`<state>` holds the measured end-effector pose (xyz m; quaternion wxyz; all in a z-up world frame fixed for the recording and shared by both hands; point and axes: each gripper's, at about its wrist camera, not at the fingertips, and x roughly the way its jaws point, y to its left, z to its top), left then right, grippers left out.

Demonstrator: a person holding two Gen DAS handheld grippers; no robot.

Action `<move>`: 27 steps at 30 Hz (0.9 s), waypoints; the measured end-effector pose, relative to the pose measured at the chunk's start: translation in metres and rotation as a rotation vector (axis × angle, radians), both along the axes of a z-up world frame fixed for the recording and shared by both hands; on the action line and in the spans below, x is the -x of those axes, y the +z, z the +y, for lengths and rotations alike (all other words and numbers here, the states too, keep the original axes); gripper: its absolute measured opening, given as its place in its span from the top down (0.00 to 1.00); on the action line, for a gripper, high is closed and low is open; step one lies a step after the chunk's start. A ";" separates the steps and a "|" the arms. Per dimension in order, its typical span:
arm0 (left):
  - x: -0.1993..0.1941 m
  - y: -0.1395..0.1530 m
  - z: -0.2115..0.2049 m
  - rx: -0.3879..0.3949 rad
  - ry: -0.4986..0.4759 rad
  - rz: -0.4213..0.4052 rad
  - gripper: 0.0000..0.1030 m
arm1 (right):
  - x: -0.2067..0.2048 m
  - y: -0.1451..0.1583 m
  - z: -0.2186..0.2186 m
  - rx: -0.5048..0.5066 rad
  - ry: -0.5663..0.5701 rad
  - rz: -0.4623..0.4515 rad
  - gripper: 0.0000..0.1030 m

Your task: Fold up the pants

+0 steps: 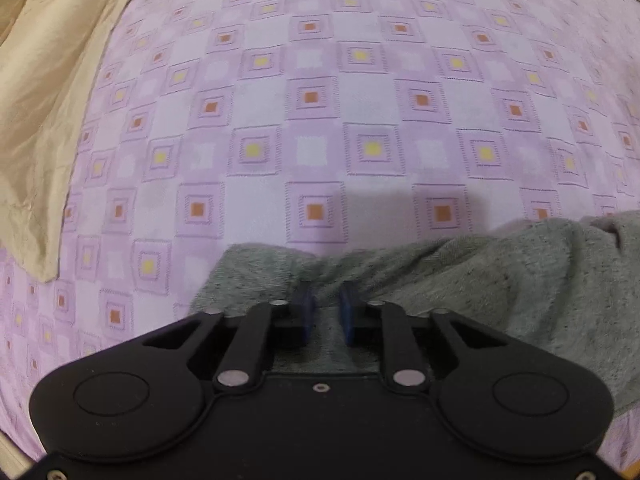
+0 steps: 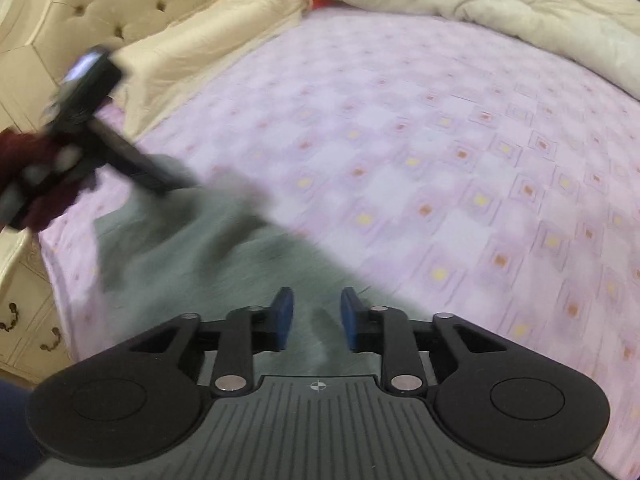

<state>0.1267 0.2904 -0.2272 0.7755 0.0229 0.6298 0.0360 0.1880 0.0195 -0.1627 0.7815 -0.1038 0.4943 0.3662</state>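
Observation:
Grey pants (image 1: 500,280) lie on a pink patterned bed sheet (image 1: 320,100). In the left wrist view my left gripper (image 1: 327,300) has its blue pads narrowly apart with a fold of the grey fabric between them. In the right wrist view the pants (image 2: 200,248) are blurred and stretch from my right gripper (image 2: 316,312) up to the left gripper (image 2: 160,180), which a hand in a dark red sleeve holds. The right gripper's blue pads stand apart over the fabric.
A beige pillow (image 1: 48,100) lies at the left of the sheet. A cream tufted headboard (image 2: 100,4), a pillow (image 2: 208,36) and a bunched cream duvet (image 2: 480,4) border the bed. A cream drawer unit (image 2: 28,312) stands beside it.

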 end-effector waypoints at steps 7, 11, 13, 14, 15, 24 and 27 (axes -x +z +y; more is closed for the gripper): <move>0.000 -0.004 0.009 0.016 0.036 -0.003 0.82 | -0.056 -0.047 0.006 0.012 0.097 0.265 0.64; 0.002 -0.005 0.005 -0.001 0.030 -0.013 0.82 | -0.046 -0.042 0.012 0.004 0.089 0.297 0.89; 0.005 -0.004 0.003 0.009 0.043 -0.016 0.82 | -0.022 -0.010 0.005 0.012 0.074 0.112 0.90; 0.004 -0.004 0.005 0.017 0.057 -0.015 0.82 | -0.005 0.007 0.004 0.005 0.074 0.021 0.91; 0.004 -0.004 0.007 0.025 0.070 -0.014 0.82 | 0.020 0.026 0.002 0.009 0.077 -0.102 0.97; -0.004 0.037 -0.001 0.044 0.125 -0.080 0.82 | 0.165 -0.009 0.025 0.223 0.422 -0.202 0.97; -0.004 0.059 -0.027 0.114 0.085 -0.165 0.82 | 0.163 -0.011 0.026 0.228 0.379 -0.200 0.97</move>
